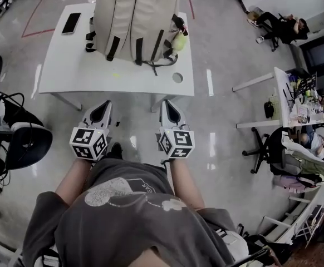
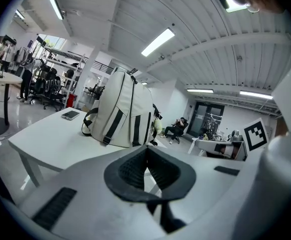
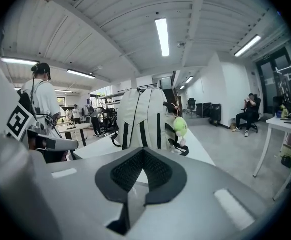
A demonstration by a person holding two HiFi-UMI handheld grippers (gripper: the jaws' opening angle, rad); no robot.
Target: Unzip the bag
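A beige backpack (image 1: 134, 21) with black straps stands upright on the white table (image 1: 95, 74); it also shows in the left gripper view (image 2: 123, 114) and the right gripper view (image 3: 145, 119). A green plush charm (image 1: 178, 42) (image 3: 179, 126) hangs on its right side. Its zippers are too small to make out. My left gripper (image 1: 101, 113) (image 2: 146, 149) and right gripper (image 1: 170, 111) (image 3: 143, 151) hover side by side in front of the table's near edge, well short of the bag. Both are shut with nothing held.
A phone (image 1: 71, 23) (image 2: 70, 115) lies on the table left of the bag. A round cable hole (image 1: 177, 77) is near the front right corner. An office chair (image 1: 23, 143) stands at my left, a cluttered desk (image 1: 284, 93) at the right. A person (image 3: 40, 104) stands nearby.
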